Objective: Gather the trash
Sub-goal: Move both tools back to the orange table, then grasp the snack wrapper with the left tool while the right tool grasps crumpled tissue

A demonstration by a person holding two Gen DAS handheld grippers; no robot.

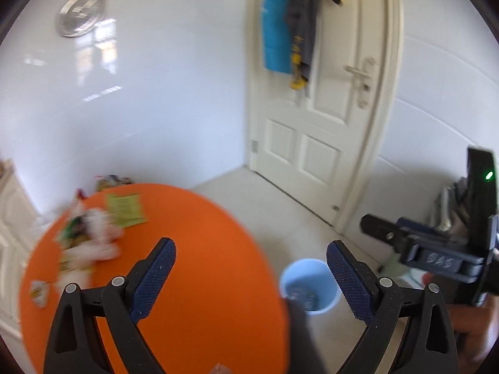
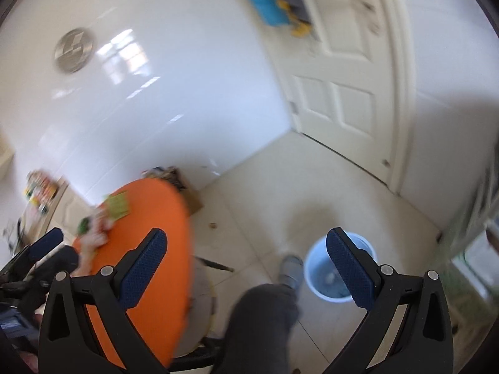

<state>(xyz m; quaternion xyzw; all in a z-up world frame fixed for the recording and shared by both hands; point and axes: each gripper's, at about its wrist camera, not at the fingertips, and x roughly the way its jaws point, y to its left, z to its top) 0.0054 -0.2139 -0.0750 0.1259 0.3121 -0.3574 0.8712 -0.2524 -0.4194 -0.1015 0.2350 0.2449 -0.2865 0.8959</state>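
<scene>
Glossy white walls (image 1: 174,99), cream panelled door (image 1: 315,118), pale tiled floor (image 2: 343,193), round orange table (image 1: 193,249).

We see a round orange table (image 1: 193,249), and on its far left part lies a blurred heap of trash (image 1: 90,237) with a yellow-green paper (image 1: 126,210) beside it and one small wrapper (image 1: 39,290) apart near the left edge. The pale tiled floor (image 2: 268,193) carries a light blue bucket (image 2: 321,268) to the right of the table, with some scraps inside it. A brown cardboard piece (image 2: 193,202) lies on the floor behind the table.
</scene>
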